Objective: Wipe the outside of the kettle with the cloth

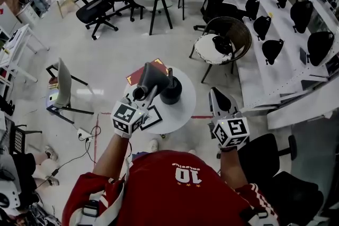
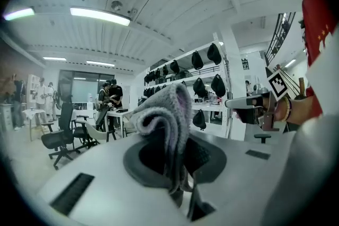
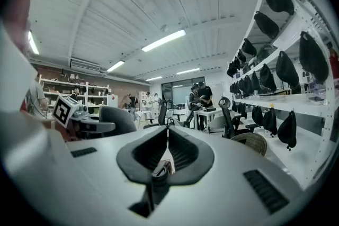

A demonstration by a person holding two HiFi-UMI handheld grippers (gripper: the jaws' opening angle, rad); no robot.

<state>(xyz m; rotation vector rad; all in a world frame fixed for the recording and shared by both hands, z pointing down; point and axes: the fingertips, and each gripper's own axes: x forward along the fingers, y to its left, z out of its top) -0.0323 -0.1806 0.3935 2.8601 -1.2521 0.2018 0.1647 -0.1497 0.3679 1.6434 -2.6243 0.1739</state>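
We held the cloth (image 1: 151,78) clamped in the left gripper (image 1: 140,96), whose jaws were shut on a bunched fold so that the rest stood up past the tips. It hung just beside and above the kettle (image 1: 171,91), though we could not tell whether the two touched. The right gripper (image 1: 217,99) hung off the table's right edge, jaws together with nothing between them. We judged the cloth soft, light and limp. It would drape round a curve and slip easily, so it wanted a grip deep in a thick wad, as it had. The kettle, black and smooth-looking, stood upright near the middle of the table (image 1: 183,114). We took it for rigid, probably slippery, and liable to slide or tip under a sideways wipe, so the free gripper would best steady it near its top. The table was small, round and white, with a red mat (image 1: 134,78) at its far-left edge. Around it lay a pale, glossy floor, office chairs, a wicker chair (image 1: 233,29) and long shelves of black bags along the right.
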